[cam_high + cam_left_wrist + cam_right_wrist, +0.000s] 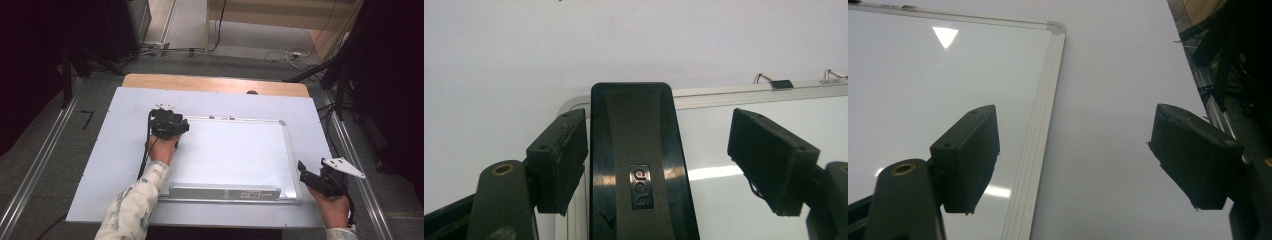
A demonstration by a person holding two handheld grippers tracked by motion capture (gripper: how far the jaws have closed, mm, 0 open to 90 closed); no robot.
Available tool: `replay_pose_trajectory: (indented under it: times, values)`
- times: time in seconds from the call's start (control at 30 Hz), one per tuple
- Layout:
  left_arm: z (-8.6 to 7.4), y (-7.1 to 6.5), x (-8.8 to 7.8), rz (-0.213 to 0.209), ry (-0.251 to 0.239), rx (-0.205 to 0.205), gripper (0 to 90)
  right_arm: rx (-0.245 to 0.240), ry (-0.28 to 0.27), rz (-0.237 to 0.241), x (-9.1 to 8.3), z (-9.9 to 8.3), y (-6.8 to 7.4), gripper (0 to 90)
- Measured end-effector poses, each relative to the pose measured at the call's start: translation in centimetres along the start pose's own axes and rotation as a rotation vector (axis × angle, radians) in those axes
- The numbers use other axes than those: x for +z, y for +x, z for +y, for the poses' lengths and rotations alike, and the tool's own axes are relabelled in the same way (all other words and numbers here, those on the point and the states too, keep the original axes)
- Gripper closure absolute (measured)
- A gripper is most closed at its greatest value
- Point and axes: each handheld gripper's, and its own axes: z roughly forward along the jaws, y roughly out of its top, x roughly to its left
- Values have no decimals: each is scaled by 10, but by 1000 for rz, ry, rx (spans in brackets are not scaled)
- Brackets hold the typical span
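White sheeting covers the table (100,165), and a silver-framed whiteboard (235,155) lies flat on it. The left gripper (169,124) hangs over the board's far left corner, jaws wide apart astride a black eraser (636,165), the left jaw perhaps touching it. The right gripper (320,181) gapes empty beside the near right corner.

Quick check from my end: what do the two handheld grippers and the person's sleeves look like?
Both grippers are black. The left gripper trails a black cable along a pale patterned sleeve. The right gripper carries a grey three-cornered plate on top. Each has two blocky black jaws on arms with a brass-coloured pivot ring.
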Motion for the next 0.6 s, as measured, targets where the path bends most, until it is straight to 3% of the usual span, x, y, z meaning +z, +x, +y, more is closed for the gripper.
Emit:
replay_pose_trajectory:
  times: [0.6]
  values:
    - [-4,-2,-19,-57,-28,7,218,2,-1,-5,-1,0,0,184]
